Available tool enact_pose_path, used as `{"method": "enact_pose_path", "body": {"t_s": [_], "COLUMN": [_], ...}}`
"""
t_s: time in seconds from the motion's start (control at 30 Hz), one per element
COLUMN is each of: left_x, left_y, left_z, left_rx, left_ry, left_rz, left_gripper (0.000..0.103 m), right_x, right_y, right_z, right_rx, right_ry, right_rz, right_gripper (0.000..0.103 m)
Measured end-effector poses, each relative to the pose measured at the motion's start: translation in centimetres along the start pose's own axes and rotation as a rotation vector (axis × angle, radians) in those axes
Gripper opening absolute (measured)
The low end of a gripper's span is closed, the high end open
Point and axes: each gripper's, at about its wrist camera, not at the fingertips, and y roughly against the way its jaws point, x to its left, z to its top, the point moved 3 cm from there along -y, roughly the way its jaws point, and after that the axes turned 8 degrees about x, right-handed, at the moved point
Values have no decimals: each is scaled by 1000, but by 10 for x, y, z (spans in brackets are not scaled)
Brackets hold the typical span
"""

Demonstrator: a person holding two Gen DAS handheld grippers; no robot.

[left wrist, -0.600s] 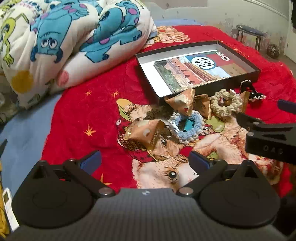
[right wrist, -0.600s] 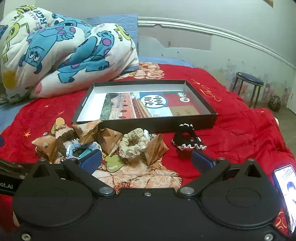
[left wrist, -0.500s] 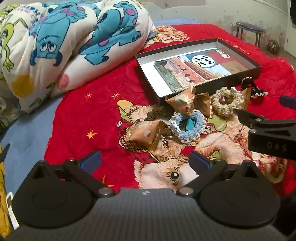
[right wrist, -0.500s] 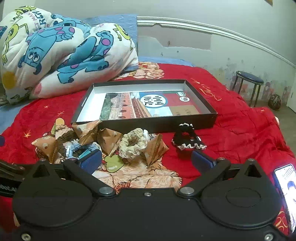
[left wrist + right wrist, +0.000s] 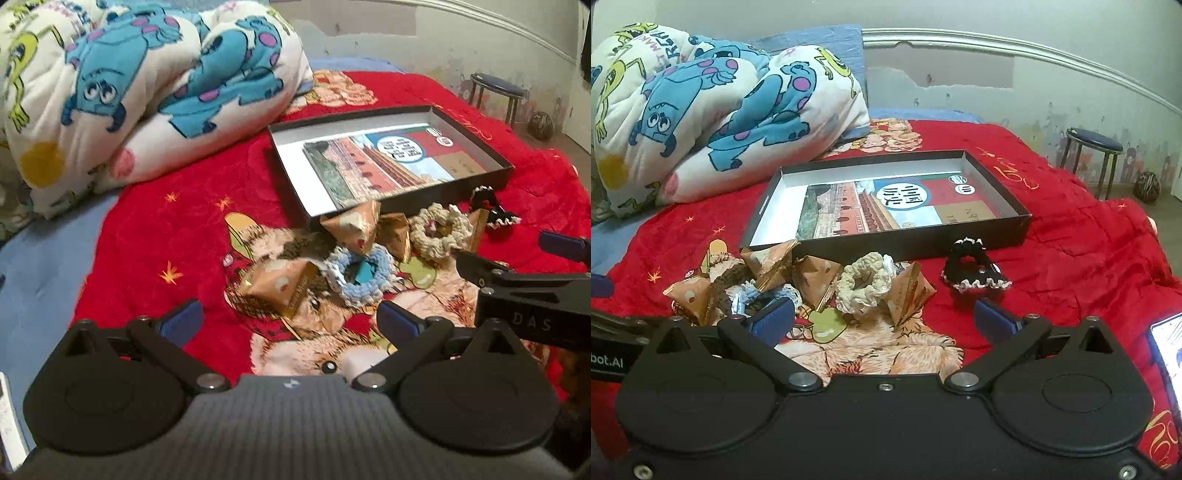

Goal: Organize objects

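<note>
A shallow black box with a printed sheet inside lies on the red blanket. In front of it sits a cluster: several tan pyramid packets, a blue scrunchie, a cream scrunchie, a black scrunchie and a brown one. My left gripper is open just short of the nearest packet, nothing between its fingers. My right gripper is open near the cream scrunchie and a packet, touching neither.
A rolled cartoon-print quilt lies at the back left. A stool stands by the wall on the right. A phone lies at the right edge of the blanket. The right tool's finger reaches in from the right in the left wrist view.
The left wrist view has shifted slightly, with the cluster and box now sitting a little lower in its frame. The right gripper's view is almost the same. Both grippers stay open.
</note>
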Motion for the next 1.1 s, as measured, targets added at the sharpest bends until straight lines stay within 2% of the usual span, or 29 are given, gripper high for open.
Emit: {"method": "enact_pose_path", "body": {"t_s": [0.13, 0.3, 0.43, 0.6, 0.8, 1.1], "left_x": [-3, -7, -10, -7, -7, 0], "left_y": [1, -3, -4, -2, 1, -7], "left_z": [-1, -5, -8, -5, -5, -7], "left_rx": [-11, 26, 20, 20, 6, 41], "left_ry": [-28, -44, -69, -36, -26, 10], "left_rz": [40, -9, 38, -48, -63, 18], "left_gripper": [103, 103, 103, 103, 103, 103], "right_x": [0, -1, -5, -5, -3, -7], "right_y": [0, -1, -2, -4, -5, -7], "right_z": [-1, 0, 0, 0, 0, 0], "right_rx": [-5, 3, 17, 34, 44, 50], "right_ry": [-2, -20, -48, -50, -38, -61], "right_rz": [6, 16, 25, 33, 34, 37], "right_gripper": [103, 103, 103, 103, 103, 103]}}
